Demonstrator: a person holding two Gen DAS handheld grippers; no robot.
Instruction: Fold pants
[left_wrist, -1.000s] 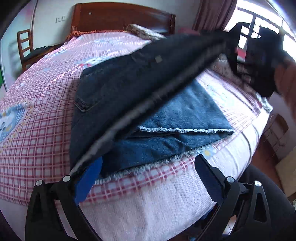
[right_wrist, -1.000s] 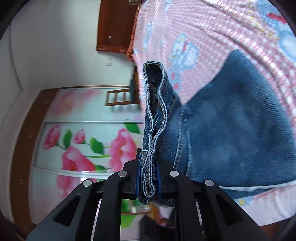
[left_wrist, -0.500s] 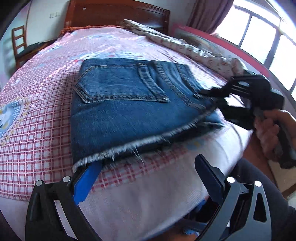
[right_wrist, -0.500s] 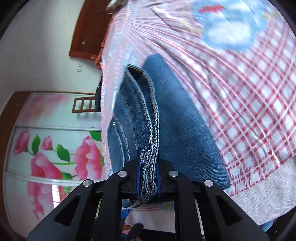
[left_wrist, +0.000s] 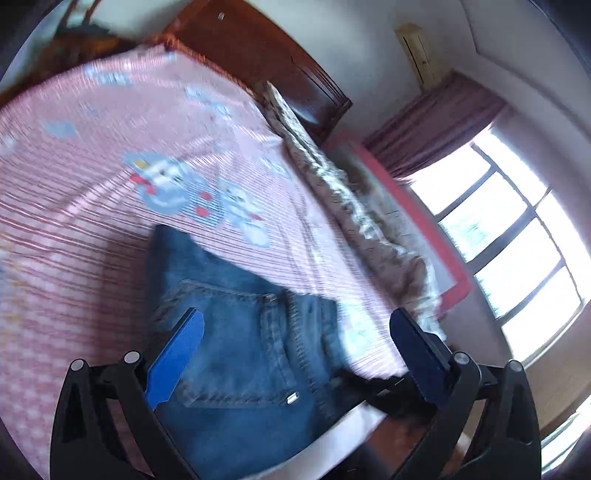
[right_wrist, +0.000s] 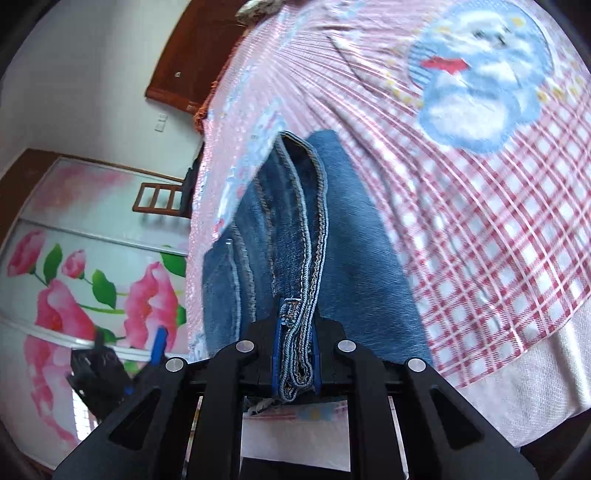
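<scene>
A: What differs at the left two-finger gripper with blue pads (left_wrist: 295, 347)?

B: It now sits above the folded blue denim pants (left_wrist: 243, 350), looking down on the back pocket; half a second ago it faced the frayed hem from the bed edge. Its view is now tilted and blurred.

A: And the pants?

B: One second ago the upper layer hung lifted; now it lies flat on the pink checked bedspread (left_wrist: 92, 221).
</scene>
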